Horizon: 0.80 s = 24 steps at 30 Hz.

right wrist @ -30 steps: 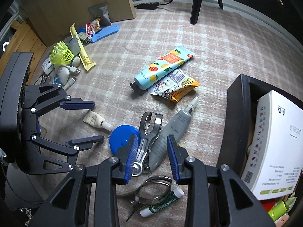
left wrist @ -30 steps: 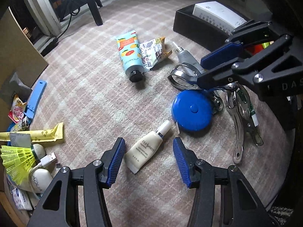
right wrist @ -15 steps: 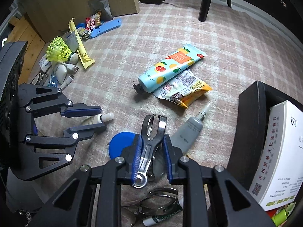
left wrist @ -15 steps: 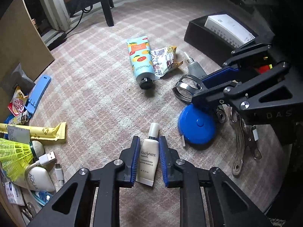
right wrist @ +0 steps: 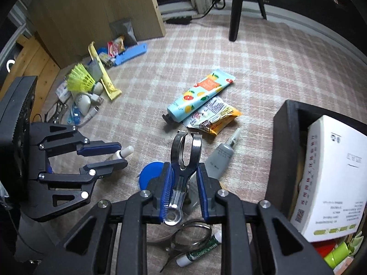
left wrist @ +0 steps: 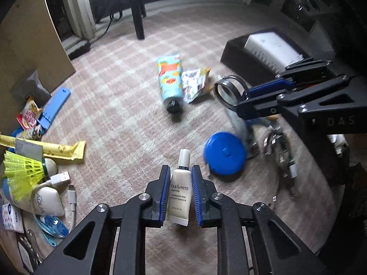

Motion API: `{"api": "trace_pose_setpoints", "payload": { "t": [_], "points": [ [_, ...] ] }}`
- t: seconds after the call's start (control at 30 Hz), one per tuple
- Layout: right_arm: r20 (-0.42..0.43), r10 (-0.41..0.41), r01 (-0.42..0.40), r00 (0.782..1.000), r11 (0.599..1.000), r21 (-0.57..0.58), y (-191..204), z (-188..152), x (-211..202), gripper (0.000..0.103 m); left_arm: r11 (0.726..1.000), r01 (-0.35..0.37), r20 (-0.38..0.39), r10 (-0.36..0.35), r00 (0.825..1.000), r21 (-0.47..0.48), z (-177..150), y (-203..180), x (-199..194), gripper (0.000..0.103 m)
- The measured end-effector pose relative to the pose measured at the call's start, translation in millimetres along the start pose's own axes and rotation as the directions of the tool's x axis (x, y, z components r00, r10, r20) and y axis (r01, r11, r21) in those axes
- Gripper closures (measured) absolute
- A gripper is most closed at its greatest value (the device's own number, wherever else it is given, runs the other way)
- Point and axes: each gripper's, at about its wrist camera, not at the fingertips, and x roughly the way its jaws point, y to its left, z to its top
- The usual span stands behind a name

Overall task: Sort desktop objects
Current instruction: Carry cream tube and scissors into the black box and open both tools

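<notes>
Looking at the whole spread first: you've got a checked rug (right wrist: 263, 52) covered in clutter, with a black bin (right wrist: 289, 137) at 3 o'clock in the right view that already has a white box (right wrist: 332, 171) in it. That bin looks like the likely drop spot, though that's just my guess.

Next down in size, the fruit-print tube (right wrist: 199, 96) and a snack wrapper (right wrist: 213, 119) lie touching each other around 12 o'clock, well apart from both claws. A blue tape measure (left wrist: 224, 153) sits on the rug just right of your left claw.

Your right gripper (right wrist: 183, 188) is clamped on the metal clamp (right wrist: 185, 160), gripping it on the handles with the ringed jaws poking forward. It's stiff, smooth metal, probably the heaviest thing here, so it could slip or swing if you tilt it fast. Keep the grip near the pivot like you have it.

Your left gripper (left wrist: 181, 194) is closed on the small white tube (left wrist: 180, 192), held across its body with the cap pointing to 12 o'clock and the crimped end toward you. It's light and squishy, so squeezing harder will just dent it. The cap end is the firm part; mid-body is fine as long as you go gentle.

A grey glue tube (right wrist: 220, 158) lies just right of the clamp at 1 o'clock.
</notes>
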Motion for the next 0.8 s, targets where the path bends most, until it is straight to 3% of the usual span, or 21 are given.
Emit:
{"api": "trace_pose_setpoints", "payload": {
  "t": [0.1,0.17,0.37,0.53,0.67,0.73,0.8],
  "points": [
    [0.027,0.010,-0.010,1.000,1.000,0.019,-5.2,-1.6,-13.8,0.097,1.000,0.004,0.027,-0.004,1.000,0.015,22.1,0.2,-10.5,0.085],
    [0.045,0.005,-0.006,0.999,1.000,0.023,-8.7,-1.4,-22.0,0.099,0.999,0.011,0.047,-0.013,0.999,0.032,27.0,-8.9,-19.2,0.085],
    [0.050,0.000,-0.003,0.999,0.998,0.065,-20.3,-2.7,-20.3,0.100,0.998,0.002,0.048,-0.005,0.999,0.057,55.1,-10.8,6.1,0.085],
    [0.048,-0.009,0.006,0.999,0.997,0.079,-22.7,-3.8,-16.9,0.101,0.998,0.003,0.055,-0.006,0.998,0.059,49.2,-14.9,-4.1,0.085],
    [0.012,-0.037,0.035,0.999,0.995,0.097,-27.3,2.9,-5.6,0.085,0.999,0.004,0.063,-0.007,0.998,0.045,48.7,-13.2,-9.8,0.085],
    [-0.006,-0.029,0.030,1.000,0.994,0.105,-27.9,8.5,2.3,0.082,0.999,0.005,0.064,-0.008,0.998,0.039,48.5,-12.6,-9.9,0.085],
    [-0.024,-0.029,0.031,0.999,0.993,0.110,-26.8,14.9,10.9,0.066,0.999,0.007,0.065,-0.009,0.998,0.034,48.1,-12.5,-9.5,0.085]
  ]
}}
